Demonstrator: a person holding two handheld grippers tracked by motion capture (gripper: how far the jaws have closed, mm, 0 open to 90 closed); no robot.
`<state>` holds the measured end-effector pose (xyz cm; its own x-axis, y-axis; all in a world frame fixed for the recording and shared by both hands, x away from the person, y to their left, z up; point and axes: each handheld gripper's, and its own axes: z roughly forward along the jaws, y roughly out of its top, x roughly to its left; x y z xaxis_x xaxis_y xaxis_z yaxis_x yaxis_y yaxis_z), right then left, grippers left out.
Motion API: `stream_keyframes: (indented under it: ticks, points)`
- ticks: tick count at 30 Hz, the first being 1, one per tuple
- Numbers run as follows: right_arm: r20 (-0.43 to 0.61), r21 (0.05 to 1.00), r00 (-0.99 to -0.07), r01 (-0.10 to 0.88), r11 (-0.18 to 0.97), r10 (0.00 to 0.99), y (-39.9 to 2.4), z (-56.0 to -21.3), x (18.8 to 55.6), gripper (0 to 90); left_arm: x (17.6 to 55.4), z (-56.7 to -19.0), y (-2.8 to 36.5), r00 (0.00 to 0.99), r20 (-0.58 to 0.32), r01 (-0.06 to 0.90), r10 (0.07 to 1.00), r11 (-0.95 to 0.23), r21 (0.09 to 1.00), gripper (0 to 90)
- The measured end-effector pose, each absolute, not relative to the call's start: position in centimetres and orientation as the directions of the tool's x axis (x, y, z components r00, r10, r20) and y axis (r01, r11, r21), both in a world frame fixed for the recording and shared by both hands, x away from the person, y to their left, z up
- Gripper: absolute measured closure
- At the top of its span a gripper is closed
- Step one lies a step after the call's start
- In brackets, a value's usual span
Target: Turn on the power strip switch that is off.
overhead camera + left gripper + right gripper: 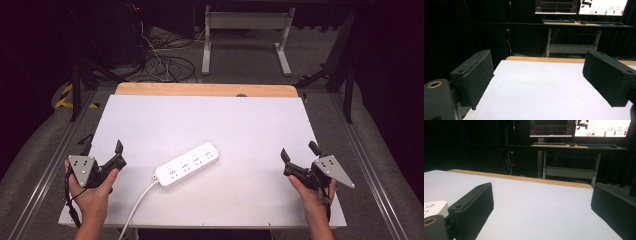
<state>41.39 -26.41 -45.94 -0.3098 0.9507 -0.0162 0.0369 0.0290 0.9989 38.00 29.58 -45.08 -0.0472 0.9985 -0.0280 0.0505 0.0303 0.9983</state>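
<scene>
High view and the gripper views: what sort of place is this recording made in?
Most likely a lab or recording studio, not a home. A white board sits on a wooden table in a metal frame, black curtains hang around it, cables lie loose on the floor, and monitors show graphs on a desk behind.

A white board (pixel 240 120) covers the surface, with a strip of bare wood (pixel 205 89) along its far edge. Beyond it, on the grey floor, lies a tangle of cables (pixel 162 62) beside a white desk frame (pixel 247 30). That desk carries two lit monitors (pixel 581 6) and a keyboard (pixel 557 21).
</scene>
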Motion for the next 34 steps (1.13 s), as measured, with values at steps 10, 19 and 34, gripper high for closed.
stream_keyframes:
  ticks: [10, 19, 34]
  points:
    - [-0.024, 0.998, -0.31, 0.04, 0.039, 0.95, -26.27, -45.99, 41.39, 5.1, 37.98, -45.09, 29.77, -0.052, -0.042, 0.05, 0.998, 0.045, 0.998, 10.5]
    - [-0.017, 0.999, -0.306, 0.043, 0.032, 0.952, -26.26, -45.99, 41.5, 5.2, 37.83, -45.1, 30.01, -0.055, -0.039, 0.049, 0.998, 0.042, 0.998, 10.6]
    - [-0.017, 0.999, -0.313, 0.043, 0.032, 0.949, -26.09, -45.97, 41.66, 5.3, 37.79, -45.2, 30.05, -0.06, -0.039, 0.052, 0.997, 0.042, 0.998, 10.8]
